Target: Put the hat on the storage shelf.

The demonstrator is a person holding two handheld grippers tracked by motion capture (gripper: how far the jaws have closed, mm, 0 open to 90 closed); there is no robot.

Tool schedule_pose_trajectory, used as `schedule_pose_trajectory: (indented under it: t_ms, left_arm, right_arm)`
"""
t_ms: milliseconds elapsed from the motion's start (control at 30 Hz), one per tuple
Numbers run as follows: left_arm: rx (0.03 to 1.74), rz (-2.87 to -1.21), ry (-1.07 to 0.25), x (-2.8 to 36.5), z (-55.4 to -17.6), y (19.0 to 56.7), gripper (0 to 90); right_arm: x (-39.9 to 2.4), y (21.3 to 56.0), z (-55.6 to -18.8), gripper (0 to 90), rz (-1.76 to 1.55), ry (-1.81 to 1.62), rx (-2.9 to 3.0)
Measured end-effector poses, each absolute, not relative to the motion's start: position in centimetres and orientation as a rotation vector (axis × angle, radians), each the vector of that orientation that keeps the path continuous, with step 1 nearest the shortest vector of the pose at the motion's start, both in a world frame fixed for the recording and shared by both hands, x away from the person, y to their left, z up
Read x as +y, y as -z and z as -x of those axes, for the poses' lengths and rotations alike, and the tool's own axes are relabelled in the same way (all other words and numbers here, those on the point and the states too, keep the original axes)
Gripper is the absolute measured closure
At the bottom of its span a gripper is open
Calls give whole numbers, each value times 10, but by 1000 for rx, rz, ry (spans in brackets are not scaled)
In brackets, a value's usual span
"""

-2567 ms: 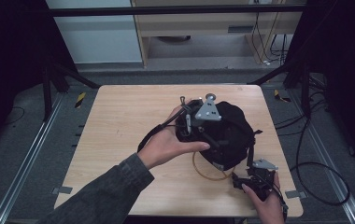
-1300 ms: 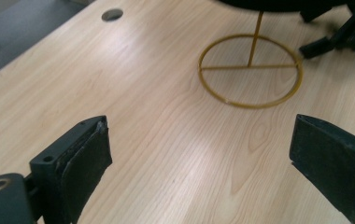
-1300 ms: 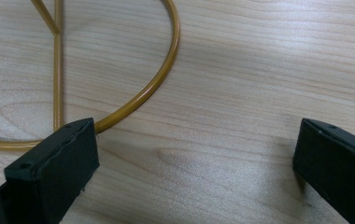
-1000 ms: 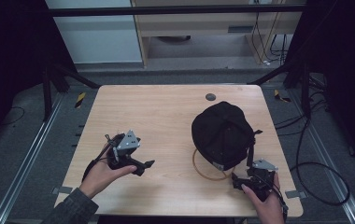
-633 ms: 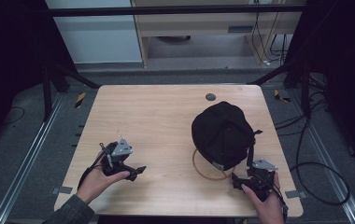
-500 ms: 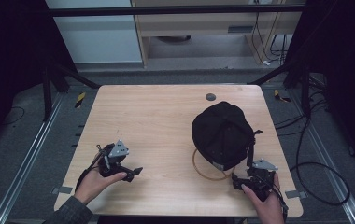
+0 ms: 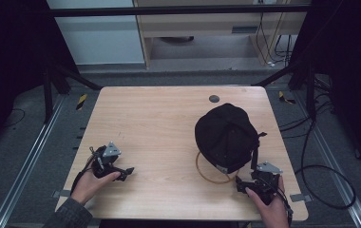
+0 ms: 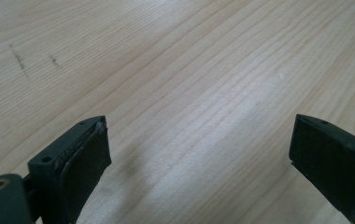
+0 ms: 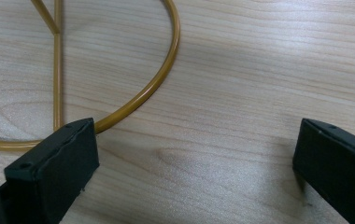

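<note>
A black cap (image 7: pixel 227 136) rests on a gold wire stand whose round base ring (image 7: pixel 206 173) lies on the right half of the wooden table (image 7: pixel 169 123). My right gripper (image 7: pixel 243 185) sits near the front right edge, just in front of the cap, open and holding nothing. In the right gripper view the gold ring (image 9: pixel 152 86) curves past the left jaw, with bare wood between the jaws. My left gripper (image 7: pixel 125 172) rests near the front left edge, far from the cap, open over bare wood (image 8: pixel 199 116).
A small dark round disc (image 7: pixel 214 99) is set into the table near its back edge. Black frame struts (image 7: pixel 69 73) and trailing cables (image 7: pixel 321 175) stand on the floor around the table. A pale cabinet (image 7: pixel 98 33) stands behind.
My left gripper let go of the cap and drew back from it to the front left of the table. The cap stays on its stand. The right gripper has not moved.
</note>
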State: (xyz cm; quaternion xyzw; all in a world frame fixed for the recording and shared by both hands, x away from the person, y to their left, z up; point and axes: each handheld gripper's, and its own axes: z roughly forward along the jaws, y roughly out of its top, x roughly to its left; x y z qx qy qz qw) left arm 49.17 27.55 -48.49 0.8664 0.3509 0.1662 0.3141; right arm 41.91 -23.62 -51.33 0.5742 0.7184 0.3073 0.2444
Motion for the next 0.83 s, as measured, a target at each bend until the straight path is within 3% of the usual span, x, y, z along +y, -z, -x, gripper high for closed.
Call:
schedule_pose_trajectory:
  t_ms: [833]
  left_arm:
    - [988,-2179,-435,290,-497,508,10]
  right_arm:
    - [-237,513,-419,4,-1558,-838,1966]
